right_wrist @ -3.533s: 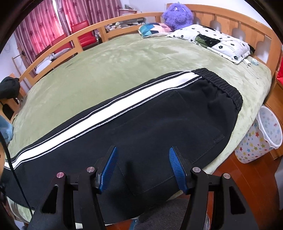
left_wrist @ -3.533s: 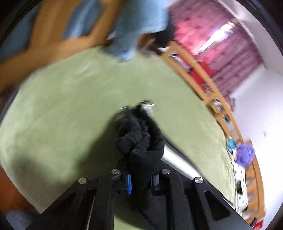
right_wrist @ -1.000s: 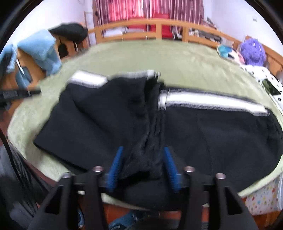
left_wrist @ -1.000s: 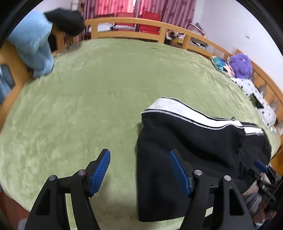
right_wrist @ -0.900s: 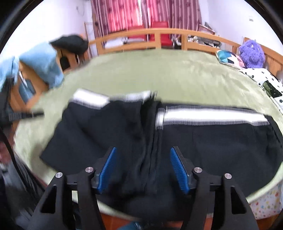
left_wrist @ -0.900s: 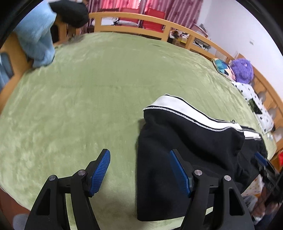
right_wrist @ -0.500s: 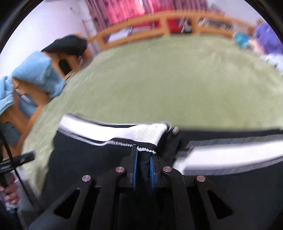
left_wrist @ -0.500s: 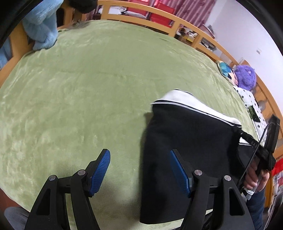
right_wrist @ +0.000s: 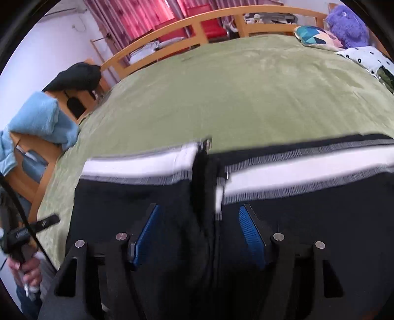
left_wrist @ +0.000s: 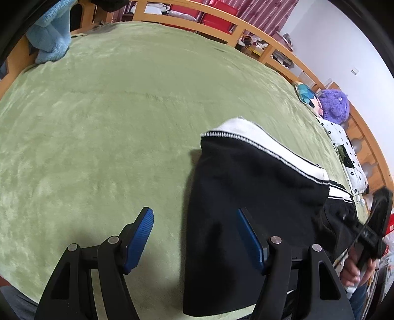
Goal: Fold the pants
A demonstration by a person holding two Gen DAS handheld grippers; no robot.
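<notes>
Black pants (left_wrist: 248, 197) with a white side stripe lie folded over on the green bed cover (left_wrist: 110, 110). My left gripper (left_wrist: 194, 221) is open and empty, straddling the folded edge at the near side of the bed. In the right wrist view the pants (right_wrist: 295, 209) fill the lower half, with the leg ends laid over the upper part along a seam in the middle. My right gripper (right_wrist: 199, 216) is open just above that seam and holds nothing.
A wooden bed rail (left_wrist: 221, 17) runs round the far side. A blue towel (right_wrist: 41, 120) and a dark garment (right_wrist: 73, 76) hang on the frame at the left. Pillows (left_wrist: 344, 152) and a purple plush toy (left_wrist: 333, 105) sit at the right.
My right gripper was shut on the white-striped leg end half a second ago; it has let go and now stands open. My left gripper stayed open and shifted slightly.
</notes>
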